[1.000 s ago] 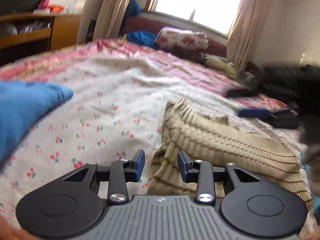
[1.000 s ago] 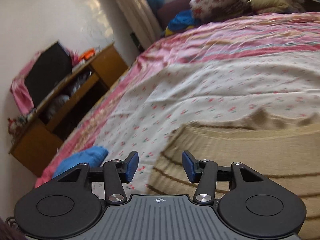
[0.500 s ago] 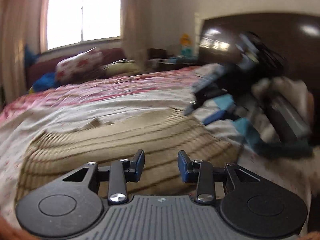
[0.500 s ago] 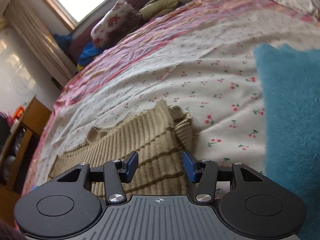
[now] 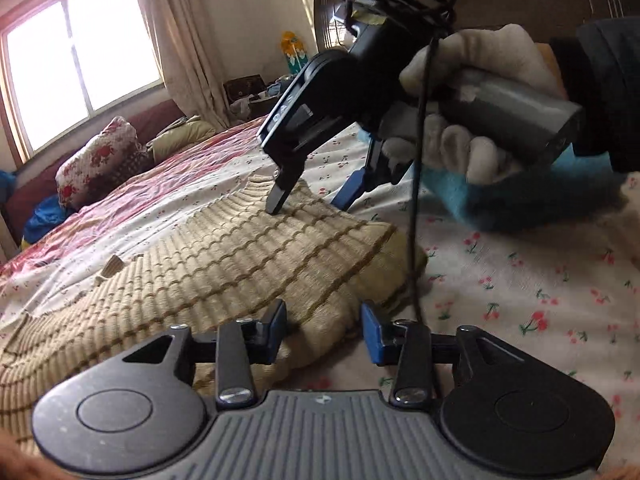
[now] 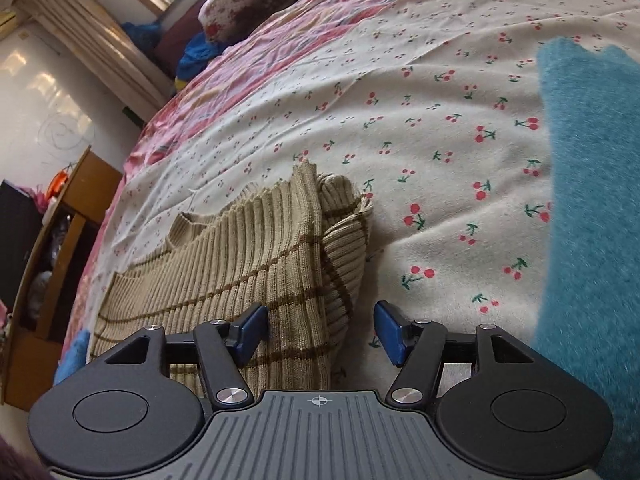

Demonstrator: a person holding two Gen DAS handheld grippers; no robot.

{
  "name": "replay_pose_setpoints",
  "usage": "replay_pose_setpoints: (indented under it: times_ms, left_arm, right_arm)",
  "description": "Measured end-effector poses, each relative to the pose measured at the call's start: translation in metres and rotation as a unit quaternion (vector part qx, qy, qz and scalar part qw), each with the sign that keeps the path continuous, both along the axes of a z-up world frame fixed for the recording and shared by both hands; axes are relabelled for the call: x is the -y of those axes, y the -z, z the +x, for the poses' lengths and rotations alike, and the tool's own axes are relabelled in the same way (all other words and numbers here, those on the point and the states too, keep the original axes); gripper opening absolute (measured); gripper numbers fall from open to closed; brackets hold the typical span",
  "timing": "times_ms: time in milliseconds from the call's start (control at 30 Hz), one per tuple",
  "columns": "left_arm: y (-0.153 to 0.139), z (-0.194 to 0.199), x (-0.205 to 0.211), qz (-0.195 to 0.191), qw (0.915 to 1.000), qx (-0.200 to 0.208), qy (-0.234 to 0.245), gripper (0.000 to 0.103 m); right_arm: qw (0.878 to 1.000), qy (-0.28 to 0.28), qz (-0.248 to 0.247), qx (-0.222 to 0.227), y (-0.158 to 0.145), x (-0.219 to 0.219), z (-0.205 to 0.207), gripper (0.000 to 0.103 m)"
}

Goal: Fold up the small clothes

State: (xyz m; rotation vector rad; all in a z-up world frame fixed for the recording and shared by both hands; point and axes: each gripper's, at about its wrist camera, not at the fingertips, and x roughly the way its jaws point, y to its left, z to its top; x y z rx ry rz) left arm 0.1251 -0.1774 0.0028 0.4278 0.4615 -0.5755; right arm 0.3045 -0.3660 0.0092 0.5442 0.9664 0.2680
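Blk grippers (image 5: 324,334), blue pads, cream glove (image 5: 472,92), dark sleeve (image 5: 600,92).

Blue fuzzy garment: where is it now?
The blue fuzzy garment lies on the cherry-print sheet, at the right of the right wrist view, apart from the beige sweater.

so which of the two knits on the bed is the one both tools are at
The beige ribbed sweater with brown stripes: both opening tools, left and right, straddle its folded edge. The fuzzy blue knit lies apart, further right.

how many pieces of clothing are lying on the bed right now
2 that I can tell. A beige striped sweater lies by both grippers, and a blue fuzzy garment lies to its right. The piled fabrics near the window are too unclear to count.
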Motion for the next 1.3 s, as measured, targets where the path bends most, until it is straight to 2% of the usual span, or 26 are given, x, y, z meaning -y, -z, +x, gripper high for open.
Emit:
replay_pose_setpoints:
  times_ms: [100, 267, 467, 600, 667, 767, 800, 833, 867, 967, 1133, 1300]
  left_arm:
    - [-0.002, 0.000, 0.000, -0.005, 0.9999, -0.002, 0.012, 0.048]
    - [0.007, -0.005, 0.017, 0.023, 0.9987, 0.010, 0.044, 0.048]
    - [0.012, -0.012, 0.023, 0.060, 0.9966, 0.045, 0.036, 0.052]
    - [0.015, -0.009, 0.034, 0.068, 0.9958, 0.058, 0.020, 0.053]
    - [0.014, -0.002, 0.038, 0.062, 0.9966, 0.053, 0.009, 0.053]
    - [0.009, -0.001, 0.040, 0.044, 0.9984, 0.035, -0.002, 0.050]
    - [0.006, 0.000, 0.038, 0.037, 0.9988, 0.033, -0.005, 0.043]
    - [0.003, 0.000, 0.035, 0.029, 0.9991, 0.030, -0.008, 0.034]
    - [0.000, -0.001, 0.031, 0.019, 0.9995, 0.024, -0.010, 0.030]
    - [-0.012, 0.000, 0.019, -0.020, 0.9996, 0.012, -0.018, 0.023]
    - [-0.045, -0.004, -0.016, -0.107, 0.9937, -0.003, -0.032, 0.019]
    - [-0.072, 0.000, -0.075, -0.206, 0.9751, -0.036, -0.074, 0.017]
  right_arm:
    - [0.999, -0.030, 0.017, -0.005, -0.002, 0.008, -0.006, 0.061]
    - [0.998, -0.056, 0.003, -0.005, -0.011, 0.009, -0.015, 0.060]
    - [0.999, -0.033, 0.002, -0.011, -0.004, 0.006, -0.007, 0.061]
    - [1.000, -0.005, 0.018, -0.004, 0.003, 0.004, 0.003, 0.066]
    - [1.000, 0.004, 0.024, 0.004, 0.005, 0.005, 0.007, 0.067]
    - [0.999, 0.015, 0.045, 0.013, 0.009, 0.007, 0.013, 0.068]
    - [0.998, 0.019, 0.053, 0.015, 0.010, 0.008, 0.016, 0.067]
    - [0.998, 0.022, 0.056, 0.014, 0.011, 0.008, 0.017, 0.055]
    - [0.998, 0.023, 0.054, 0.010, 0.011, 0.009, 0.017, 0.036]
    - [0.998, 0.019, 0.064, 0.013, 0.004, 0.014, 0.008, 0.021]
    - [0.996, 0.015, 0.080, 0.046, -0.032, 0.011, -0.008, 0.016]
    - [0.993, -0.001, 0.086, 0.080, -0.075, -0.025, -0.005, 0.016]
